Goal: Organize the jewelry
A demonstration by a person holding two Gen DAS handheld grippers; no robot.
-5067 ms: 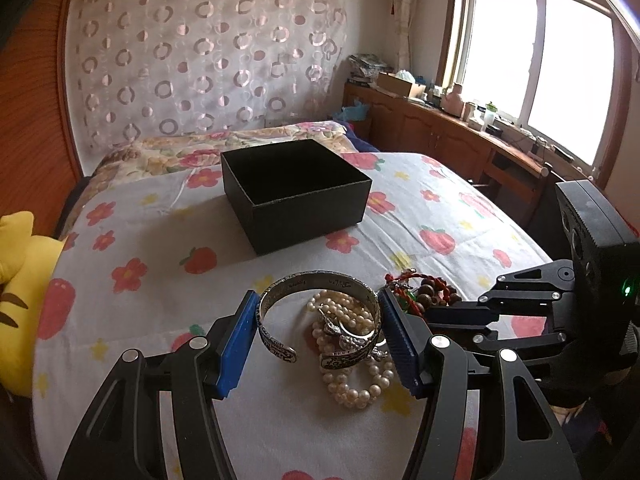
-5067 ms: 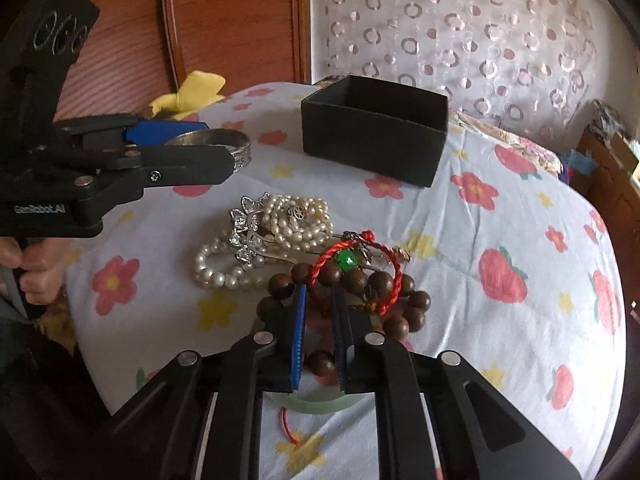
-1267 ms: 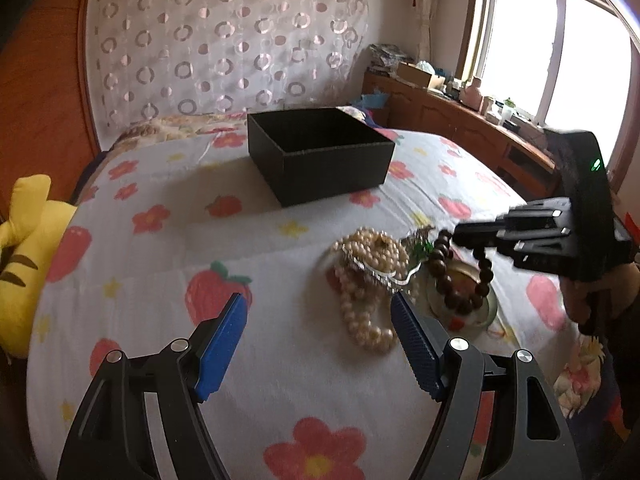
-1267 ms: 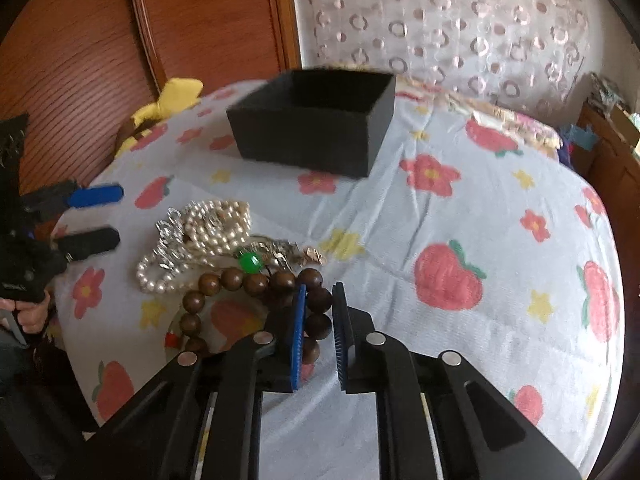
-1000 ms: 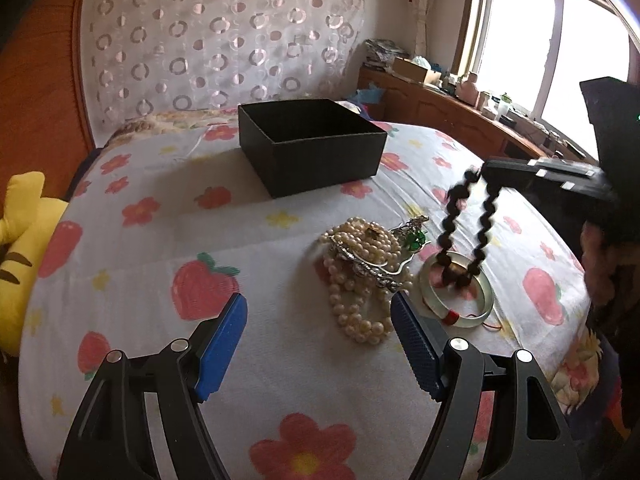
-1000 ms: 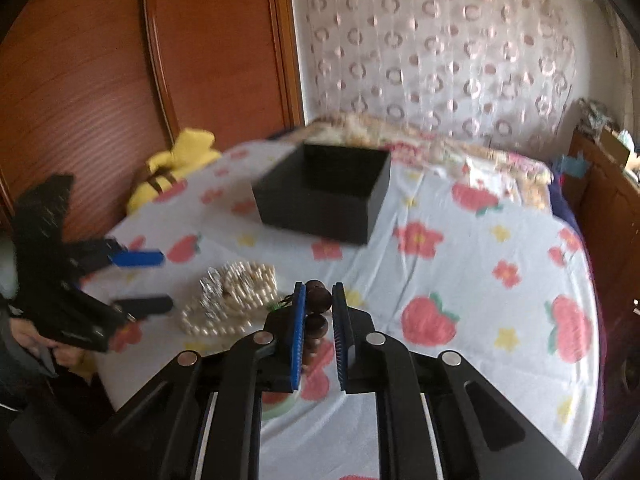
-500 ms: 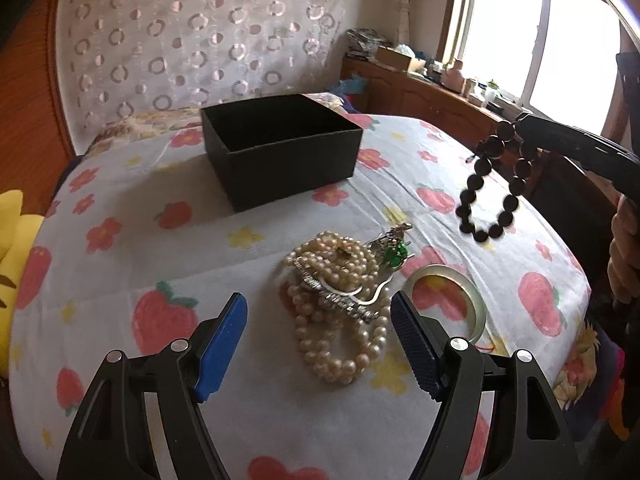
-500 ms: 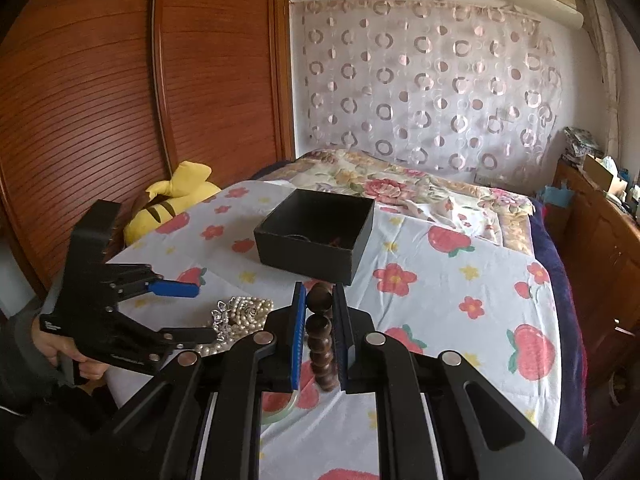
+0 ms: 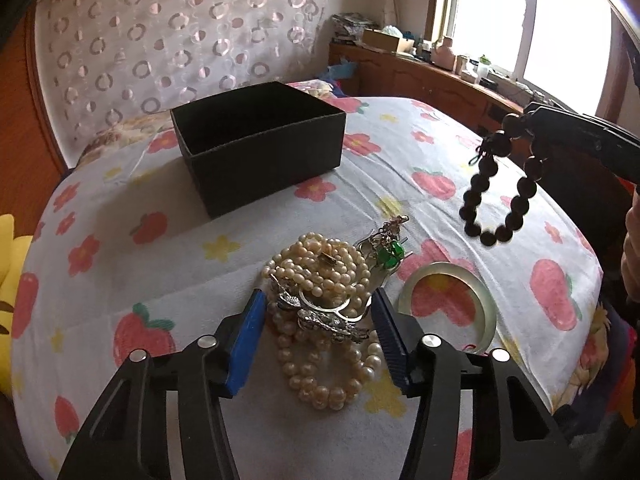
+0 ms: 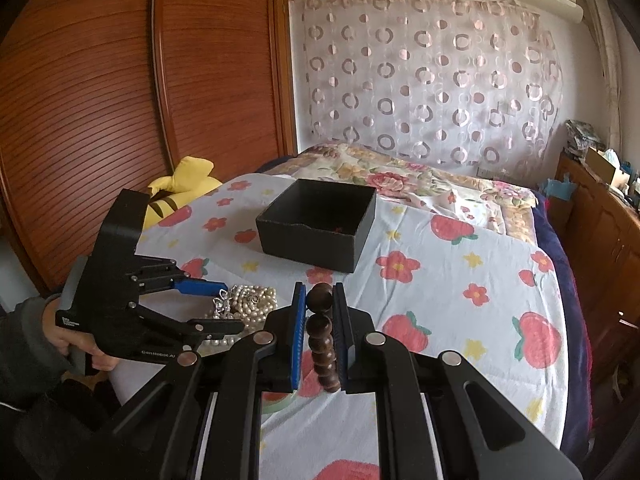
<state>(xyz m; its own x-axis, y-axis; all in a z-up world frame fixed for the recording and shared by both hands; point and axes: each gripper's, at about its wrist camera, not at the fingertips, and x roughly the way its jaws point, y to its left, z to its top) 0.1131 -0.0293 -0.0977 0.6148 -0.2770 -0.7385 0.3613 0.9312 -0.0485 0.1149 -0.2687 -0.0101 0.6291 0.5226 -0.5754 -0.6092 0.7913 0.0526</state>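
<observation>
Right now the right hand-held gripper [image 10: 320, 338] is clenched on a dark wooden bead bracelet [image 9: 498, 192], pinching one bead near the top so that the loop hangs free beneath the pads, well above the bed [image 9: 400, 148]. The left hand-held gripper [image 9: 318, 330] is closing, its blue pads either side of the tangle of pearl strands [image 9: 320, 276] and a silver bangle [image 9: 320, 312]; the pads do not look pressed on anything yet. From that tangle, the green-stone pendant [image 9: 388, 252] lies touching it at about 1 o'clock, the pale jade bangle [image 9: 448, 308] just beside it at 3 o'clock, and the open black box [image 9: 260, 148] sits well apart at 11 o'clock. To do this step well, I would carry the bead bracelet over the middle of the box before letting go, low enough that the dangling loop clears the near wall and then drops inside instead of draping over the rim. The grip is on a single round bead, so a steady, unhurried carry seems wise, since a swing could roll it out of the pads. On the left, closing squarely on the bangle rather than on loose pearls should give a firmer hold, though the strands may lift along with it.
</observation>
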